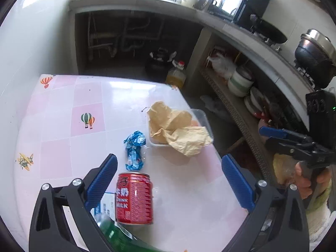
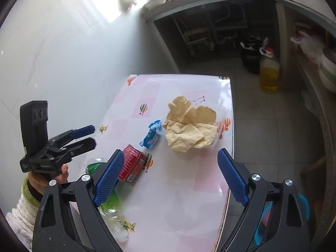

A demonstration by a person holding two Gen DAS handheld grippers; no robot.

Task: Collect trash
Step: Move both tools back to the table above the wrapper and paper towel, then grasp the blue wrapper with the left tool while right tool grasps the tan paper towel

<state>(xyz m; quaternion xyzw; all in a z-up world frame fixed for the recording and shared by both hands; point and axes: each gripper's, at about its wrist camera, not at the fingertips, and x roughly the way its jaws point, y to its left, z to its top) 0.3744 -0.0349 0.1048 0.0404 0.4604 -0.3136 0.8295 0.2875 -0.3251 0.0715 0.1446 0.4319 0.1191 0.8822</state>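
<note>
**Both grippers wide, trash on the table**

I hold my left gripper (image 1: pixel 168 178) and right gripper (image 2: pixel 171 175) spread apart, both empty. On the pink checked table (image 1: pixel 88 96) lie a red can (image 1: pixel 134 198), a blue wrapper (image 1: pixel 134 150) and crumpled yellow paper (image 1: pixel 178 129) over a clear tray (image 1: pixel 201 115).

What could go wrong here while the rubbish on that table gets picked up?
The clear tray under the crumpled paper sits right at the table edge, so a nudge might tip it off. The red can stands beside a green bottle; grabbing one with a hand-held gripper could topple the other.
</note>
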